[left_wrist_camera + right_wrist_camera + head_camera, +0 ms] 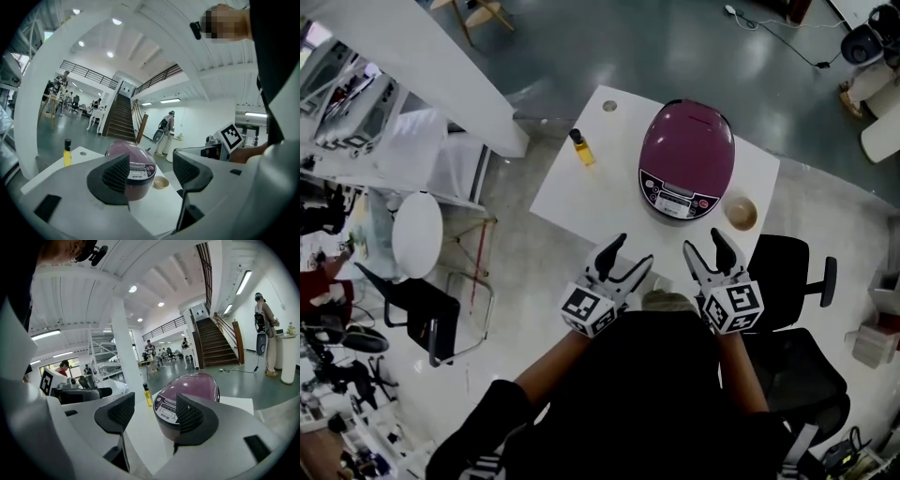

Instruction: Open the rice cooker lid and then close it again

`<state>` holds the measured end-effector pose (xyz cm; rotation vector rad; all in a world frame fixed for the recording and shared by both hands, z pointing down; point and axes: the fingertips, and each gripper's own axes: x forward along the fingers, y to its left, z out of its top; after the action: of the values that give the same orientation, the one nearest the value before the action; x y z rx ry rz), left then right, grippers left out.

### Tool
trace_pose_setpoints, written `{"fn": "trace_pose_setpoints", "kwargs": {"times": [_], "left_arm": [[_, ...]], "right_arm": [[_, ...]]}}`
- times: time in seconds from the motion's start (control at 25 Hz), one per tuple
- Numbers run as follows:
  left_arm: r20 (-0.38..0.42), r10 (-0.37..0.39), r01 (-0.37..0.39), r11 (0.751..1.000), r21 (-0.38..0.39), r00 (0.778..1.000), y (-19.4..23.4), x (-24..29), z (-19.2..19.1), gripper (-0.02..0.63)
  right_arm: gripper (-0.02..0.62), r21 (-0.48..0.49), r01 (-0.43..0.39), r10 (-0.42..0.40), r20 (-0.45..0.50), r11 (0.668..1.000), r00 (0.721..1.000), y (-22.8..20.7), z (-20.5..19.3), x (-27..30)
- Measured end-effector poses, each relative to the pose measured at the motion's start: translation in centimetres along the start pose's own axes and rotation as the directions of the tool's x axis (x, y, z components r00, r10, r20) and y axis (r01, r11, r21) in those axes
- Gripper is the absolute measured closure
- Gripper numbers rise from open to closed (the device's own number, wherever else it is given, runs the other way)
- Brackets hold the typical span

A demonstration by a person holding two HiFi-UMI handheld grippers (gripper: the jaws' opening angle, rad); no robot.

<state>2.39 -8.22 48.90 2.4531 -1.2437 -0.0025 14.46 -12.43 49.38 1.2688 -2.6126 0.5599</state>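
A purple rice cooker [686, 157] with a grey control panel stands on the white table [581, 202], its lid down. It also shows in the left gripper view [136, 164] and the right gripper view [187, 392]. My left gripper [630, 251] hovers open over the table's near edge, short of the cooker. My right gripper [705, 241] is open too, just in front of the panel. Nothing sits between the jaws of the left gripper [150, 173] or the right gripper [154, 412].
A small yellow bottle [581, 147] with a black cap stands left of the cooker. A beige bowl [741, 213] sits at its right. A black office chair [787, 272] is by the table's right side, another chair [417, 300] at the left. People stand in the background hall.
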Motion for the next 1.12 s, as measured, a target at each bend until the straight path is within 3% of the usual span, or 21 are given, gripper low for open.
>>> {"fn": "trace_pose_setpoints", "kwargs": {"times": [0.44, 0.64, 0.92, 1.12], "left_arm": [[0.047, 0.104, -0.105, 0.994, 0.012, 0.993, 1.3, 3.8, 1.0, 0.342], [0.044, 0.142, -0.142, 0.990, 0.006, 0.989, 2.6, 4.2, 1.3, 0.342], [0.038, 0.072, -0.073, 0.997, 0.021, 0.997, 4.3, 4.6, 2.5, 0.342], [0.022, 0.012, -0.013, 1.000, 0.019, 1.000, 5.4, 5.2, 3.1, 0.342]], "right_arm": [[0.353, -0.034, -0.122, 0.121, -0.014, 0.992, 0.993, -2.7, 0.7, 3.3], [0.354, -0.037, -0.100, 0.100, -0.019, 0.994, 0.995, -3.5, 1.1, 4.2], [0.359, -0.061, -0.065, 0.061, -0.065, 0.996, 0.996, -2.9, 1.4, 6.6], [0.438, -0.054, -0.030, 0.027, -0.057, 0.998, 0.998, -2.4, 2.3, 7.4]]}}
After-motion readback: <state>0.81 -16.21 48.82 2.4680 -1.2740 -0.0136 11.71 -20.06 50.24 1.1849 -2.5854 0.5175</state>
